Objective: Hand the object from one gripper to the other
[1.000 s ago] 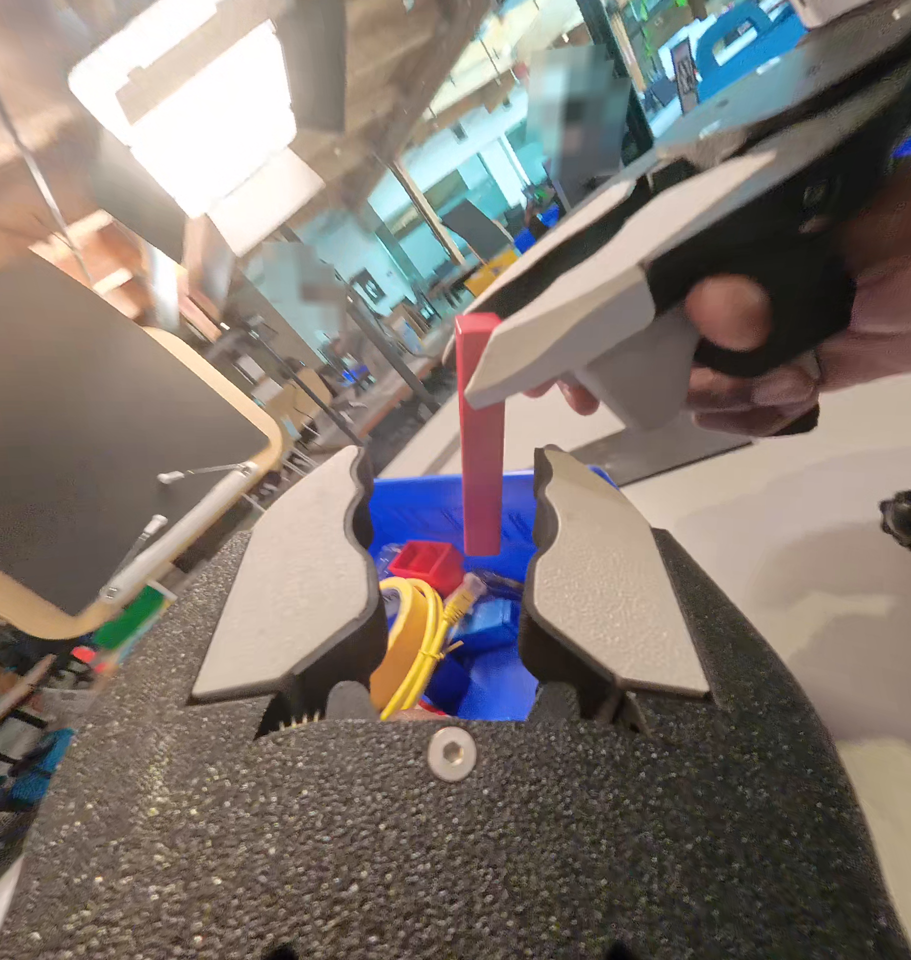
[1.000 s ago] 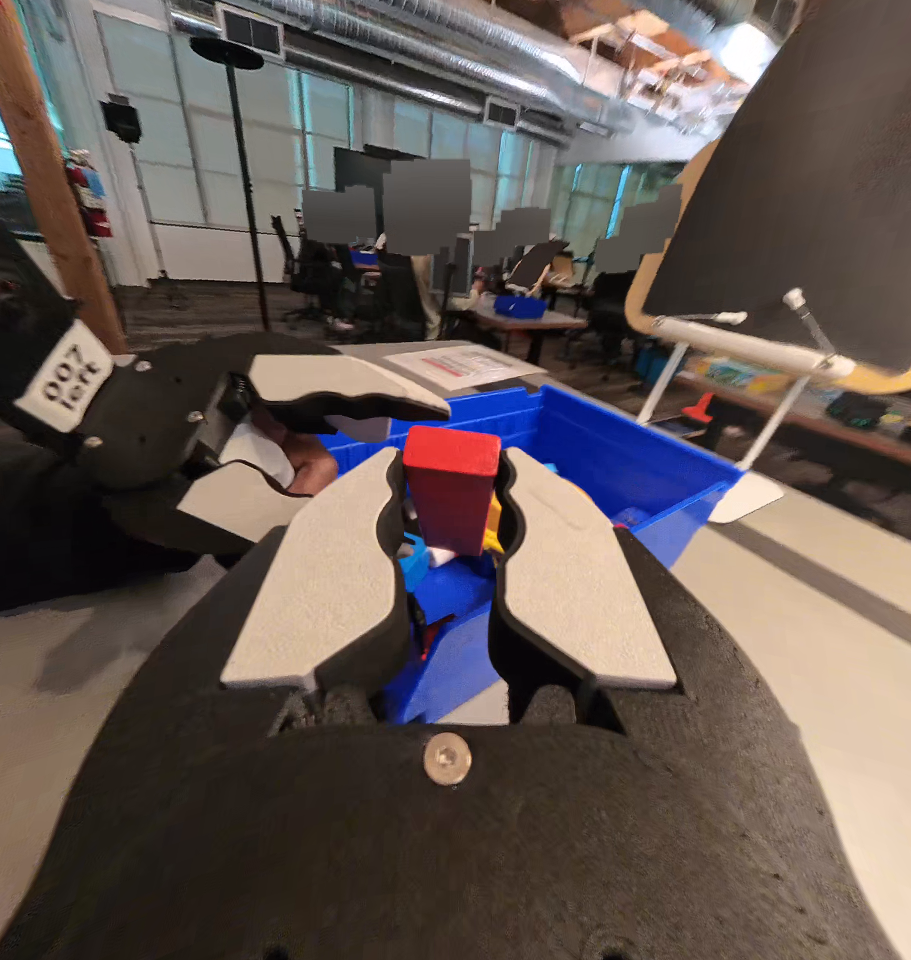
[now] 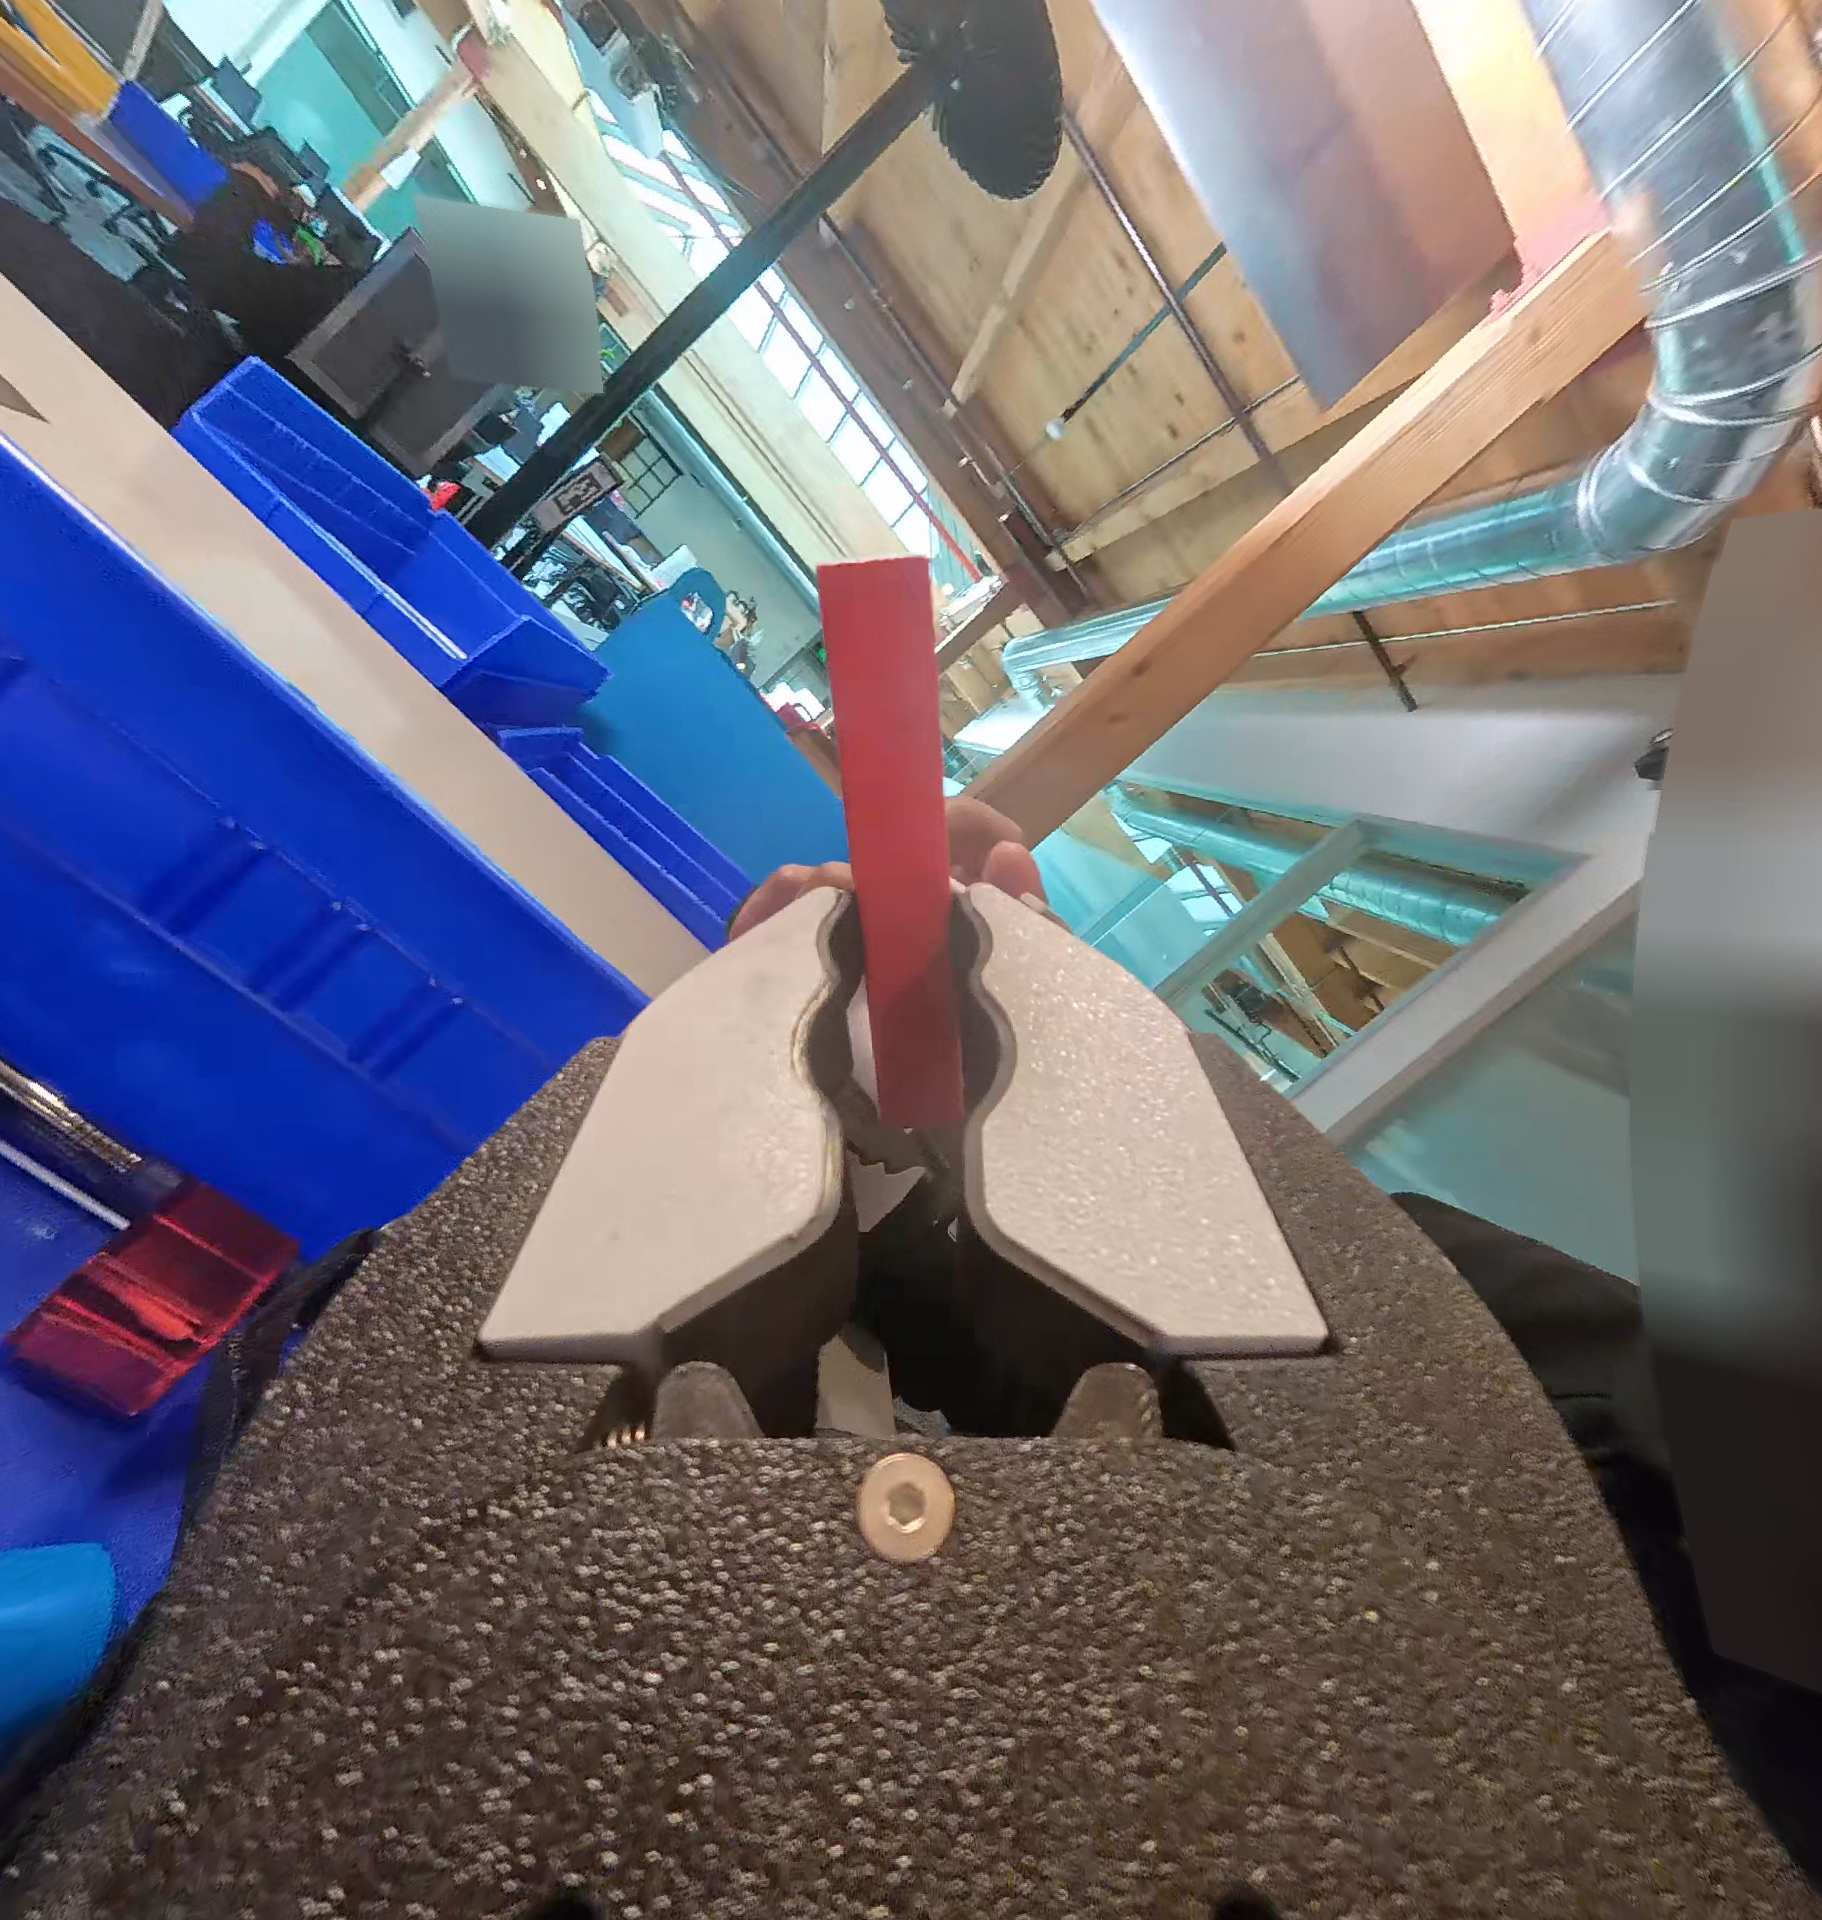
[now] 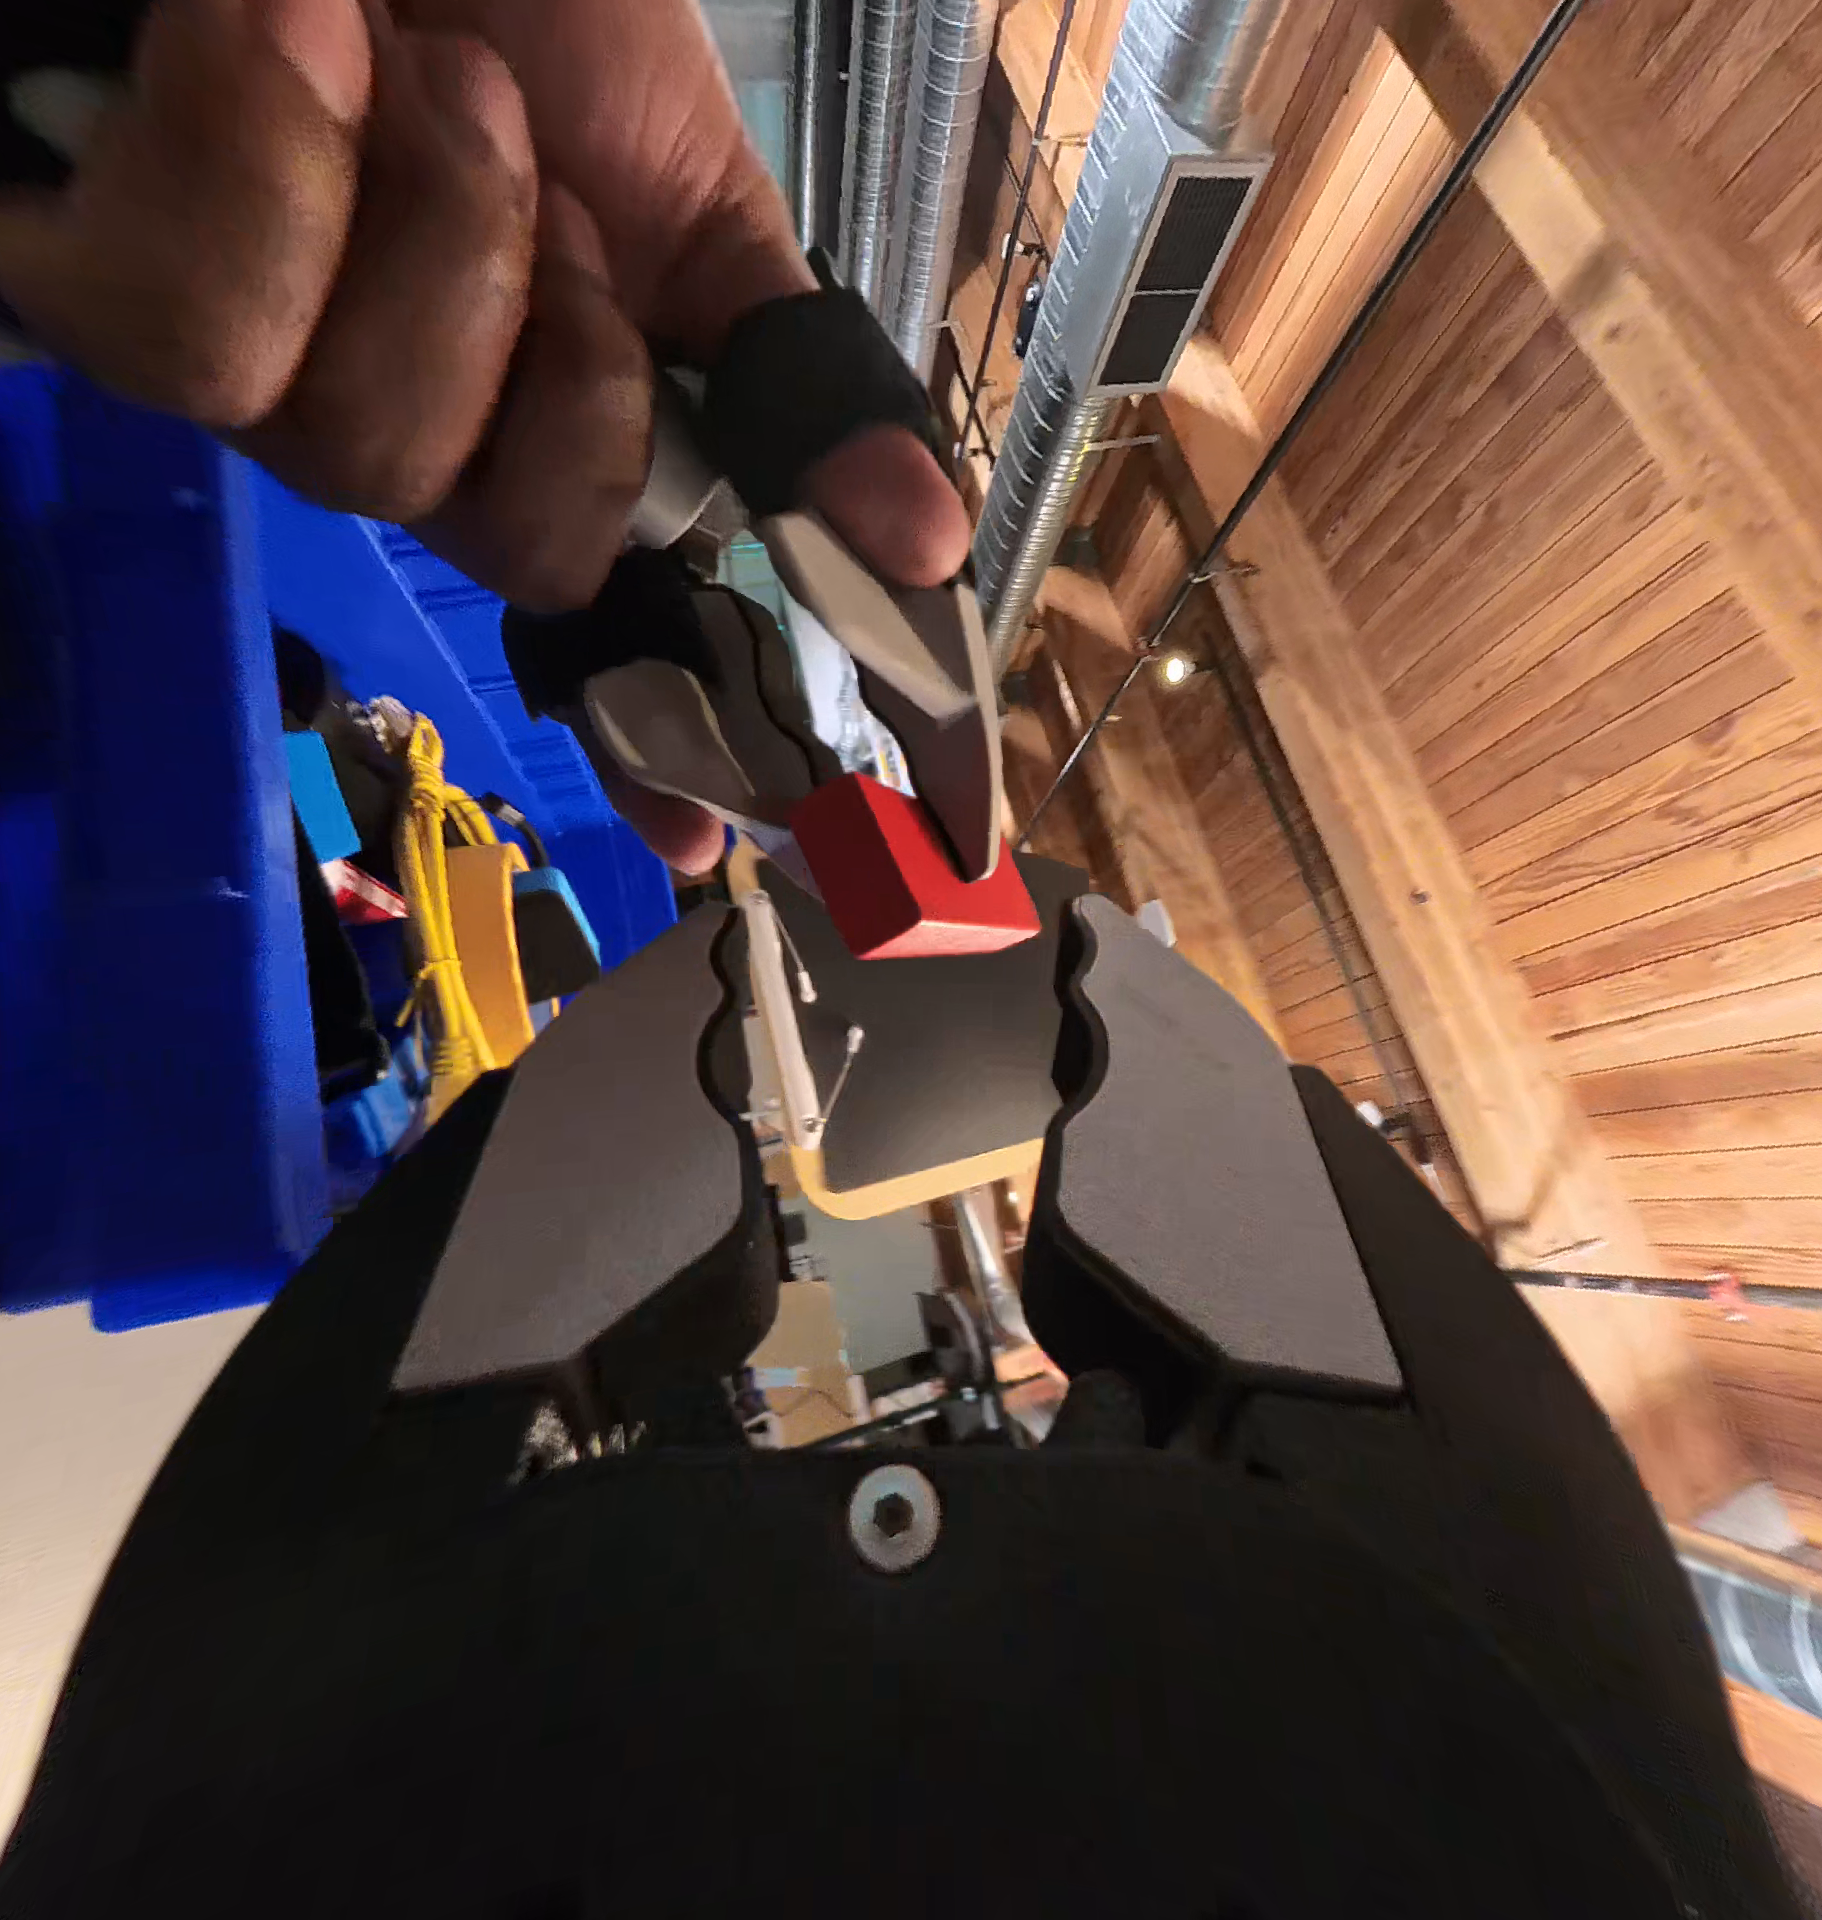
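Left wrist view, frame centre: my left gripper [image 3: 902, 935] pinches a flat, stiff red rectangular block [image 3: 891, 790] near its lower end; light, smooth-faced, best held across broad faces. My right gripper [image 4: 896, 940] gapes empty, the block just beyond its tips, both tilted ceilingward.

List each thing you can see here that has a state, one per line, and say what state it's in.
left gripper: shut on the red block.
right gripper: open, holding nothing.
red block: held off the table, sticking out past the left fingertips.
blue bin: open-topped, holding loose items.
yellow cable: coiled, lying in the bin.
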`<action>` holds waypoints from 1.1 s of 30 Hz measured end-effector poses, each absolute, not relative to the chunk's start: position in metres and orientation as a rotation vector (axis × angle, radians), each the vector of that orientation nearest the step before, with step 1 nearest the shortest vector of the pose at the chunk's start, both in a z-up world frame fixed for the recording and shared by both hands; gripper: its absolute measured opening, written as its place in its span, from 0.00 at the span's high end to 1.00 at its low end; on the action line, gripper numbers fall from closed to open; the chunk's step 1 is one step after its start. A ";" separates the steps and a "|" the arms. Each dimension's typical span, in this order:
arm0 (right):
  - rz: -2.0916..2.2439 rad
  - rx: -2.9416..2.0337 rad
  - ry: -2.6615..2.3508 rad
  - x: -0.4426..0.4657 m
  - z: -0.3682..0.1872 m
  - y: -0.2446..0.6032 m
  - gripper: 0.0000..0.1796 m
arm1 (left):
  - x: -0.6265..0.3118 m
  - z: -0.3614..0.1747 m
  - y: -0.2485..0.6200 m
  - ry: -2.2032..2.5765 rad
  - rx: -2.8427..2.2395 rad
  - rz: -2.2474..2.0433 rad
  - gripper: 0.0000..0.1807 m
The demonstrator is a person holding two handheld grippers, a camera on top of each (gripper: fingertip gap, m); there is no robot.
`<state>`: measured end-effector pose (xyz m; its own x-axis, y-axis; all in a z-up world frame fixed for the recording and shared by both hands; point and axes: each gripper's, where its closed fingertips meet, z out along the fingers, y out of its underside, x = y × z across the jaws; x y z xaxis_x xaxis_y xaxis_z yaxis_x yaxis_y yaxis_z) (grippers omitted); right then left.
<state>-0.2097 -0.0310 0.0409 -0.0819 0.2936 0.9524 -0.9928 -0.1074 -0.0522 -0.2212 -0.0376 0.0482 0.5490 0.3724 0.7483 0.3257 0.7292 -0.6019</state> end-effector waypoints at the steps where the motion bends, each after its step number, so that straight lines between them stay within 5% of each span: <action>1: 1.433 1.028 -0.952 -0.208 0.040 -0.032 0.70 | -0.222 0.047 -0.037 -1.024 -0.791 0.030 0.91; 8: 1.354 1.015 -0.855 -0.202 0.038 -0.035 0.88 | -0.222 0.043 -0.029 -1.038 -0.814 -0.012 0.91; 15: 1.510 0.946 -0.944 -0.201 0.052 -0.030 0.92 | -0.223 0.047 -0.036 -1.030 -0.919 0.210 0.82; 26: 2.559 0.728 -1.579 -0.213 0.094 -0.002 0.91 | -0.220 0.063 -0.049 -0.917 -1.091 0.647 0.62; 33: 3.021 0.739 -1.802 -0.206 0.099 0.009 0.91 | -0.214 0.058 -0.022 -0.786 -1.216 0.664 0.62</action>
<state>-0.2055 0.0089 0.0992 -0.8190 -0.5634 0.1086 0.1721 -0.4218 -0.8902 -0.2142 -0.0218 0.0578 0.5735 0.8018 0.1681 -0.0321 0.2271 -0.9733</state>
